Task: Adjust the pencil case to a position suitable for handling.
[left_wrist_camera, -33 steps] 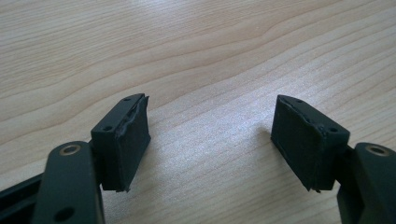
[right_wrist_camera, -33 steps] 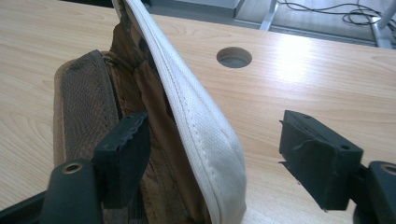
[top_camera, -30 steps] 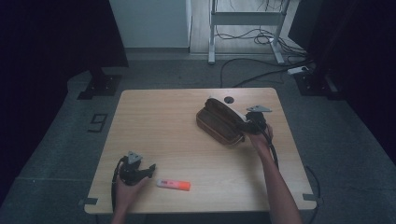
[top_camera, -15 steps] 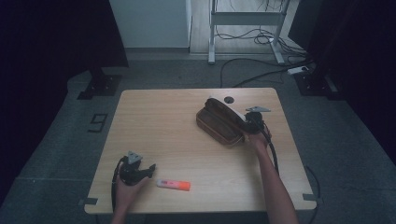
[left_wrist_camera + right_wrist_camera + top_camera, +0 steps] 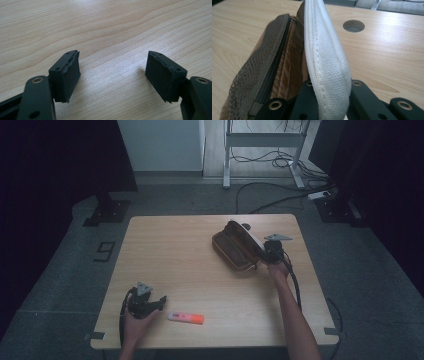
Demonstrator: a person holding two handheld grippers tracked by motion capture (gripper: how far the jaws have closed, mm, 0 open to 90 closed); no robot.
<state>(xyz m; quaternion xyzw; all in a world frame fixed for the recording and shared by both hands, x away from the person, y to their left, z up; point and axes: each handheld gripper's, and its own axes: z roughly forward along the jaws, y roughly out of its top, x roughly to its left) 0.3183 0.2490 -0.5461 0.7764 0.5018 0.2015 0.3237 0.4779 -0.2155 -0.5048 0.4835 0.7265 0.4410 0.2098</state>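
Two tools and two loose items sit on one pale wooden bench (image 5: 200,265).

High view: the brown fabric pouch with a white canvas flap (image 5: 237,251) lies open toward the far right of the bench. The right tool (image 5: 265,254) sits at the pouch's right edge, the person's right hand behind it. The left tool (image 5: 159,301) rests near the front left corner in the person's left hand. An orange and white highlighter pen (image 5: 185,318) lies just beside it, to its right, well apart from the pouch.

Left gripper view: the left tool (image 5: 112,72) has its jaws spread wide, bare wood grain between them, nothing held.

Right gripper view: the right tool (image 5: 329,97) has just been closing and is pressed onto the white flap of the pouch (image 5: 324,50), which stands upright between the jaws. Brown lining, olive mesh and a dark zip show to the flap's left. A round hole in the bench (image 5: 353,25) lies beyond.
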